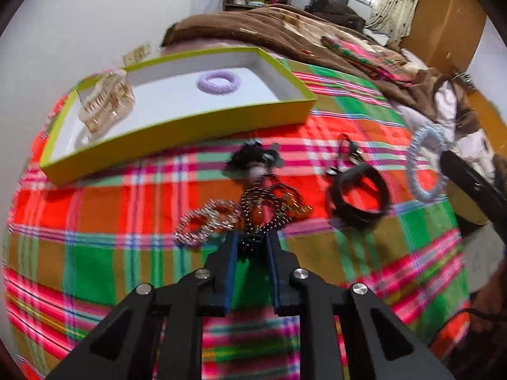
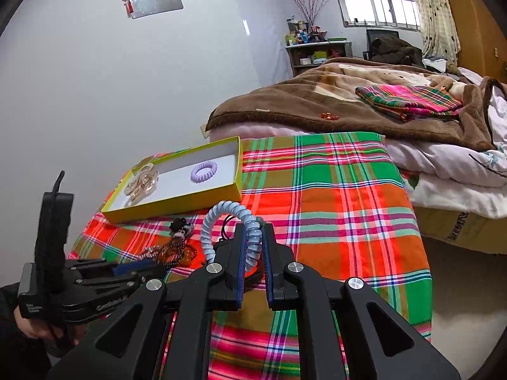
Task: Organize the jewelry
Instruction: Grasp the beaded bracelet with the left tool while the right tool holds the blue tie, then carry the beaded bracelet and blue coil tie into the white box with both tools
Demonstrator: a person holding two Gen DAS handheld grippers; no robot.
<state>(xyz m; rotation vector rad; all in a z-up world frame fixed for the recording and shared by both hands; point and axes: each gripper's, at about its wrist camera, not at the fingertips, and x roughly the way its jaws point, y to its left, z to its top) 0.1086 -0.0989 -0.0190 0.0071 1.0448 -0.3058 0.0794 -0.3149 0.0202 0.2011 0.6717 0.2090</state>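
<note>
A yellow-green box (image 1: 190, 126) (image 2: 177, 204) with a white floor holds a purple spiral hair tie (image 1: 218, 81) (image 2: 204, 171) and a clear amber hair claw (image 1: 106, 104) (image 2: 142, 185). On the plaid cloth lie beaded bracelets (image 1: 206, 221), a dark beaded bracelet with an orange bead (image 1: 264, 212), a black charm (image 1: 253, 158) and a black band (image 1: 359, 198). My left gripper (image 1: 252, 240) (image 2: 152, 264) is shut on the dark beaded bracelet. My right gripper (image 2: 252, 231) is shut on a light blue spiral hair tie (image 2: 228, 218) (image 1: 424, 164), held above the cloth.
The plaid cloth (image 2: 332, 205) covers a table that ends at right. A bed with a brown blanket (image 2: 317, 101) and a folded plaid cloth (image 2: 408, 98) lies behind. A white wall stands at left, with a shelf (image 2: 317, 50) at the back.
</note>
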